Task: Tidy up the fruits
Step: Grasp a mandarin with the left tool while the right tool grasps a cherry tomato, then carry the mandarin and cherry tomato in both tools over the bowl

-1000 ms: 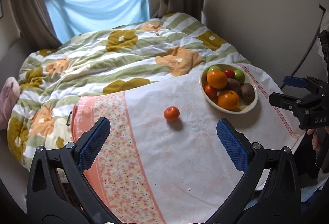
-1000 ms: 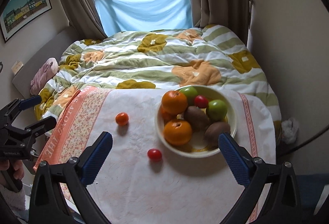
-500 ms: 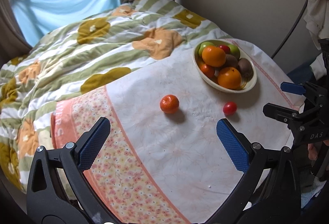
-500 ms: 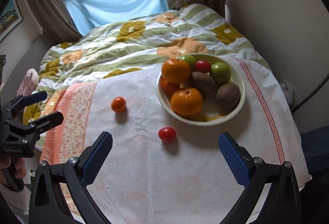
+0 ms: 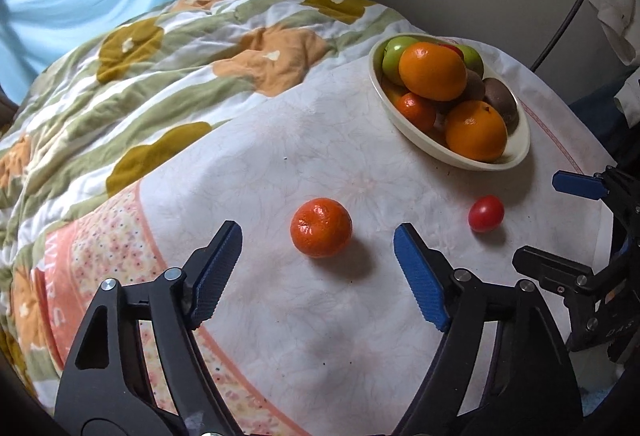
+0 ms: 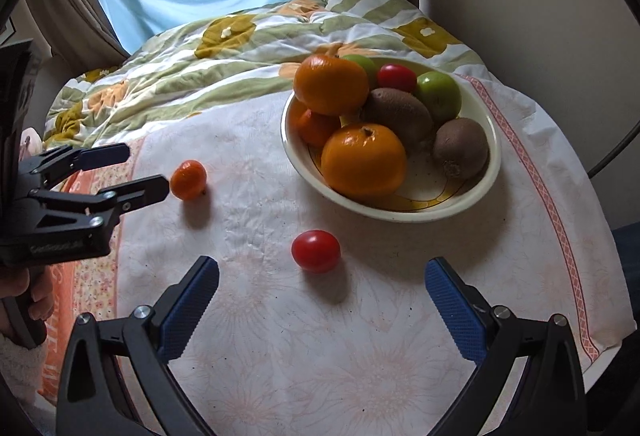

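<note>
Left hand-held gripper (image 5: pixel 318 262), jaws closing on nothing yet, frames the loose mandarin (image 5: pixel 321 227) at mid-frame on the bench (image 5: pixel 320 336); right hand-held gripper (image 6: pixel 322 300) gapes empty near the loose tomato (image 6: pixel 315 250). Most fruit already fills the bowl (image 6: pixel 400 212) at upper right; those two remain. Bowl's bottom layer is hidden.

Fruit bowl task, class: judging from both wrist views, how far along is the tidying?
Done: the cream bowl already holds oranges, kiwis and green apples. In hand: the left gripper, jaws closing but empty, is lined up on the small orange mandarin. Left: that mandarin and the red cherry tomato before the open right gripper.
</note>
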A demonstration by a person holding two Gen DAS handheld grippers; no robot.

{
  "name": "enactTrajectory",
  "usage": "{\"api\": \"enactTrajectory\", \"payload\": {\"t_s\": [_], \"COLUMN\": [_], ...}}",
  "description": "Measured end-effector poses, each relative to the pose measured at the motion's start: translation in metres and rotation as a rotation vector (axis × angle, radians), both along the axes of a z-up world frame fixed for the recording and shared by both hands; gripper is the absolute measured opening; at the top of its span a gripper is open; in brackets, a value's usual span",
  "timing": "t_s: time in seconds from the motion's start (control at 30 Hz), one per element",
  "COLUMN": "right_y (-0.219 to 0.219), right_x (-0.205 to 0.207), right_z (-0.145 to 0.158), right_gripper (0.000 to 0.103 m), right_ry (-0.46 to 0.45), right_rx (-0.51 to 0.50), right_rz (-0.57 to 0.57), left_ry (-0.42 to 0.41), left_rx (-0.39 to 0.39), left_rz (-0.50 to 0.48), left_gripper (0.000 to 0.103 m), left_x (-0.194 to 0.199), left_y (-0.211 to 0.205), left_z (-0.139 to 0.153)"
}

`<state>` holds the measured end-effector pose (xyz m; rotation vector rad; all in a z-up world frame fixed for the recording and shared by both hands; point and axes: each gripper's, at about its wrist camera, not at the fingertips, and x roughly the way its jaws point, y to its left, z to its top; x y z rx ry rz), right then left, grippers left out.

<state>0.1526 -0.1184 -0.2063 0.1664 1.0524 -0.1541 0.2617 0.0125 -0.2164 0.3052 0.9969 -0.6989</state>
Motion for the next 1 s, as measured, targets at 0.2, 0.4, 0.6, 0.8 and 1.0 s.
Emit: {"api": "enactTrajectory", "payload": {"t_s": [0.2,0.4,0.6,0.8,1.0], "right_y": [-0.002,-0.005,-0.010,-0.012,-0.010], "right_x": [0.004,0.008,0.012,0.016,0.020], "right_z": [-0.014,-0.023,-0.031,-0.036,-0.037], "right_gripper": [0.101,0.092,0.076,0.058,0.035], "right_ry": [0.014,0.026,0.044,0.048,0.041], "right_rx": [0.015,0.027,0.042,0.049,0.060], "right_rz": [0.007,0.007,0.004,0.012,0.034], "left_ry": [0.021,0.035,0.037,0.035,0.030], "left_rx": [0.003,0.013,0.014,0.021,0.029], "left_rz": [-0.008,-0.008,-0.006,0.004,0.022], "left_gripper": [0.067,0.043,0.043,0.043,0.043], "left_x": [0.007,0.011,0.014,0.011,0.009], "left_y": [-0.008,-0.012,-0.011,-0.012,-0.008], "left_z": [-0.019,-0.031,-0.031,-0.031,-0.029]}}
